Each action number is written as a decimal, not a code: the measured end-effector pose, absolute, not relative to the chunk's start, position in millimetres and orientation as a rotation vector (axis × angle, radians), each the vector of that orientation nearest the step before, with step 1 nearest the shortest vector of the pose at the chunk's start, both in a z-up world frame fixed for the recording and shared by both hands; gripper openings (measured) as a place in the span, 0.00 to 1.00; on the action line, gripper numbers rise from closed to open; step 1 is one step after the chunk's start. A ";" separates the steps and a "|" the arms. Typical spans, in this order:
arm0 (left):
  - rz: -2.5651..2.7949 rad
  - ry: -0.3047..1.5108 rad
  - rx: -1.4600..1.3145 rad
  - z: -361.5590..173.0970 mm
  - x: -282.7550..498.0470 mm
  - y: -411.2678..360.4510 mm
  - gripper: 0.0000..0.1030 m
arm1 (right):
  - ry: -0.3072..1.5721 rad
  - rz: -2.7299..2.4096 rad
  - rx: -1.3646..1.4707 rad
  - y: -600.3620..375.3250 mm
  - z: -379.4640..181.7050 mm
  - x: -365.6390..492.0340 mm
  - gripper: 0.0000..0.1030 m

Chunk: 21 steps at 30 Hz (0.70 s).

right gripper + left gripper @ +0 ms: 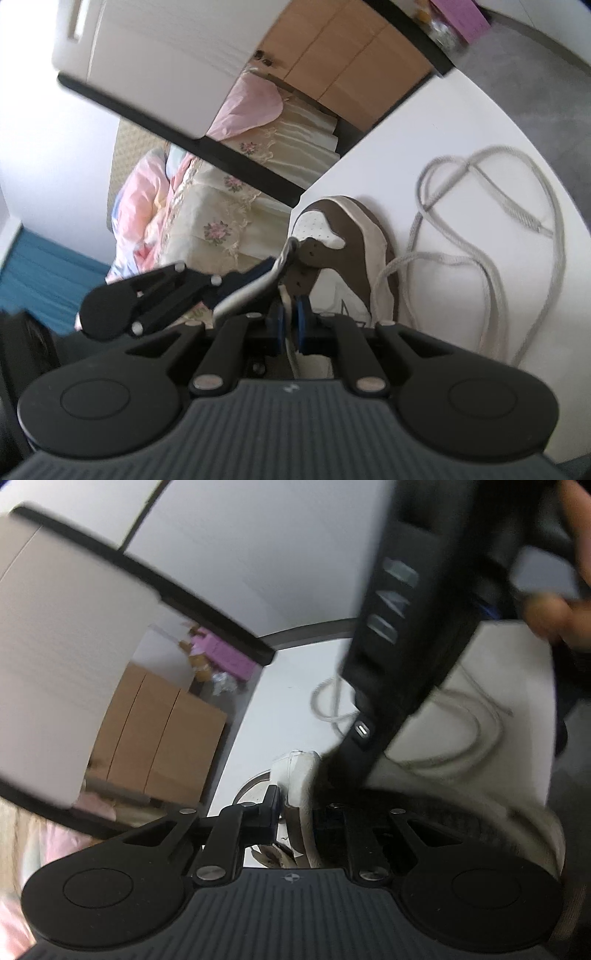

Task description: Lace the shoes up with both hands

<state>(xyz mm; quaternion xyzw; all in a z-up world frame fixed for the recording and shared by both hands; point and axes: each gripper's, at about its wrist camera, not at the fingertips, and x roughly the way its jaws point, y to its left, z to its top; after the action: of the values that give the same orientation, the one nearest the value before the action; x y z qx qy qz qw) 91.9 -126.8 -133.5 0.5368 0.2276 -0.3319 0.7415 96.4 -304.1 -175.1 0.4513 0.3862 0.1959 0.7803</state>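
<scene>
The shoe (pixel 347 254) lies on the white table (pixel 369 177), left of the loose lace (pixel 491 236); the right gripper (pixel 291 325) pinches its upper edge, the left gripper (pixel 295 812) grips the lace tip narrowly, which may slip from an eyelet.

1. A brown-and-white shoe (pixel 347 251) lies near the white tabletop's (pixel 461 122) left edge, toe towards the far side, blocking that strip.
2. Loose grey lace (pixel 491 236) sprawls in loops over the tabletop to the right of the shoe, one strand touching its sole; only small bare patches show between the loops.
3. Beyond the loops, the tabletop runs bare to its far corner.
4. The left gripper (pixel 288 254) crowds in from the left edge, its fingers over the shoe's eyelet area.
5. The right gripper (pixel 290 321) hangs directly above the shoe's opening, jaws nearly together around the tongue edge.
6. A black-edged white shelf (pixel 166 62) overhangs the space past the left edge, limiting headroom there.
</scene>
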 end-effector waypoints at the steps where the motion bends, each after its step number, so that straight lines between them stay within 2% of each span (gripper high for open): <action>1: -0.745 0.493 1.205 -135.3 89.9 -125.9 0.16 | 0.837 0.420 1.000 -306.7 -177.0 96.5 0.08; 13: -0.896 0.553 1.355 -139.3 92.7 -121.9 0.16 | 0.869 0.389 1.166 -320.9 -187.8 95.7 0.08; 21: -0.979 0.620 1.396 -143.0 96.7 -124.1 0.20 | 0.878 0.394 1.125 -322.7 -183.5 98.8 0.08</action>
<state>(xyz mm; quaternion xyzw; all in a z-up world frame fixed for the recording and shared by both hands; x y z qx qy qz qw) 96.7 -124.1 -143.0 0.6062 0.2690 -0.4250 0.6160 98.8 -322.7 -183.5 0.5127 0.4000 0.1793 0.7382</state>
